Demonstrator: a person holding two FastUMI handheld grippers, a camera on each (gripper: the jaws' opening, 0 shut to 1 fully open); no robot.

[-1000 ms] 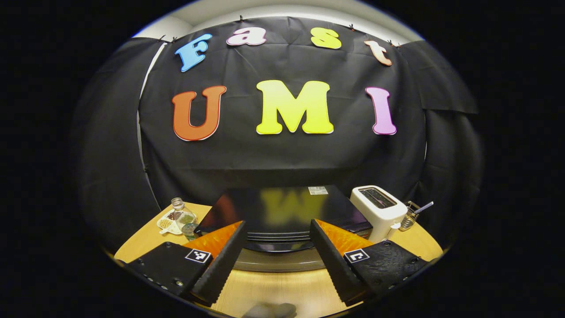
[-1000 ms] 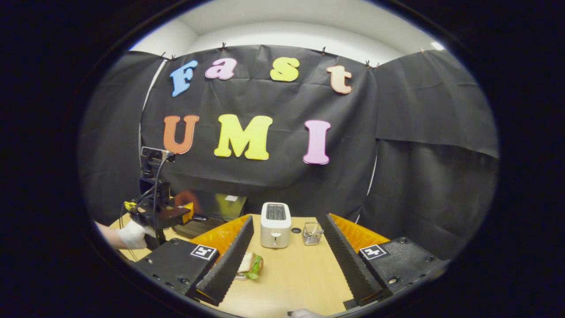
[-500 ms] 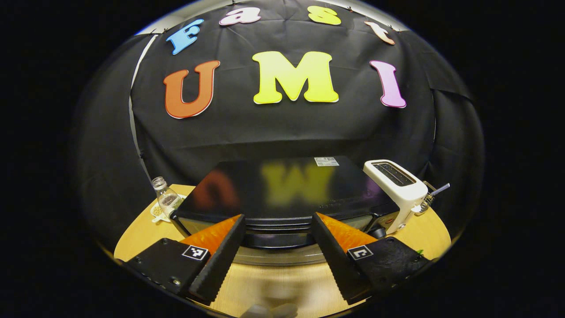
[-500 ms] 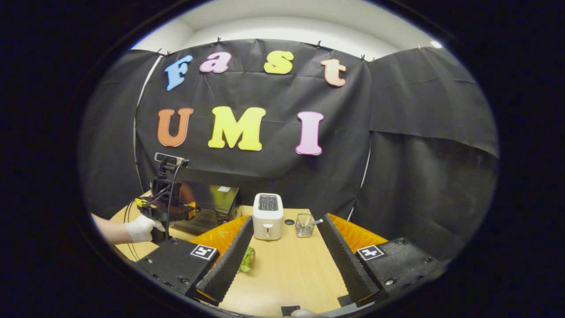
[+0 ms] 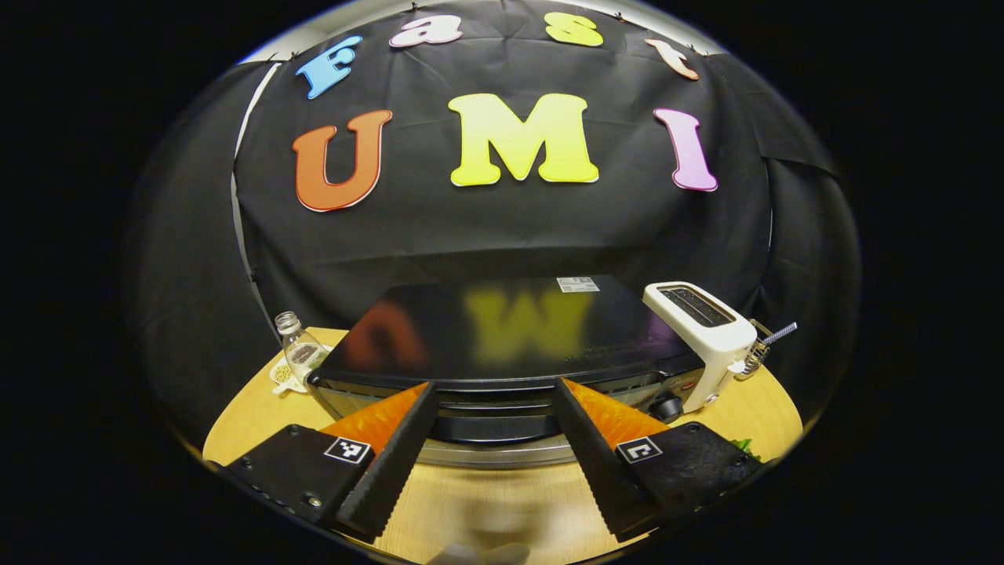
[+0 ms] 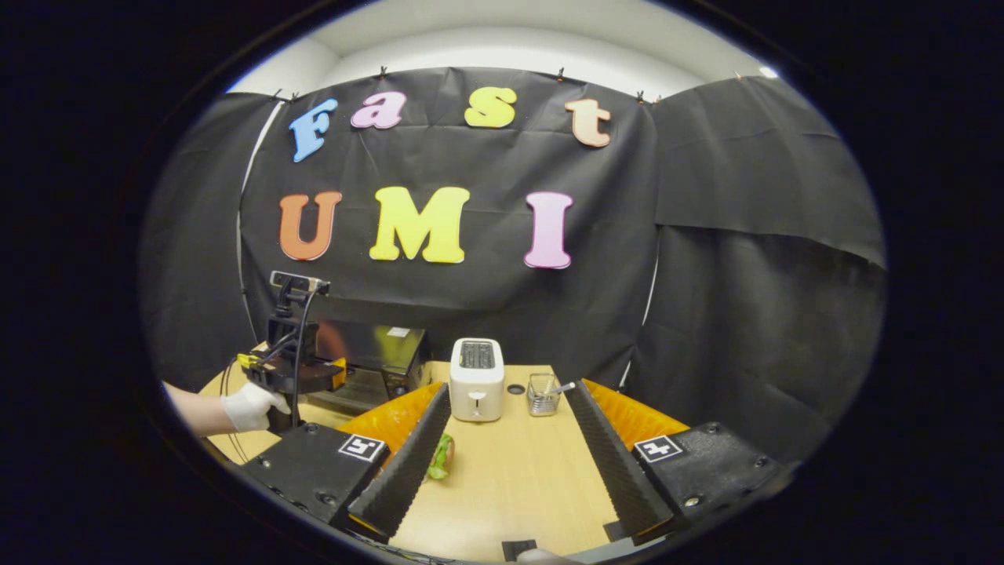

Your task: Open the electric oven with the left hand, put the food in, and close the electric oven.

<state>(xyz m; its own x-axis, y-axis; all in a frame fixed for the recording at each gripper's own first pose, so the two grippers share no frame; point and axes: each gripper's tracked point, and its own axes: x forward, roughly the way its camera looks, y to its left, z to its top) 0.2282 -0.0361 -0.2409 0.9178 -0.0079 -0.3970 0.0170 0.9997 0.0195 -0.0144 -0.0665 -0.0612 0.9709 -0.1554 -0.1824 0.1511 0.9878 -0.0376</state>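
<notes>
Left gripper view: left gripper (image 5: 490, 439), fingers wide, faces the closed electric oven (image 5: 502, 345) to take its door; right gripper (image 6: 506, 463) waits wide-fingered beside the food (image 6: 440, 457) on the surface (image 6: 510, 486).

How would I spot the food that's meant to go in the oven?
Find the wooden table and the white toaster standing on it, right of the black oven. The sandwich lies flat on the table in front of the toaster. Green leaves poke from its edge; nothing else there is green.
</notes>
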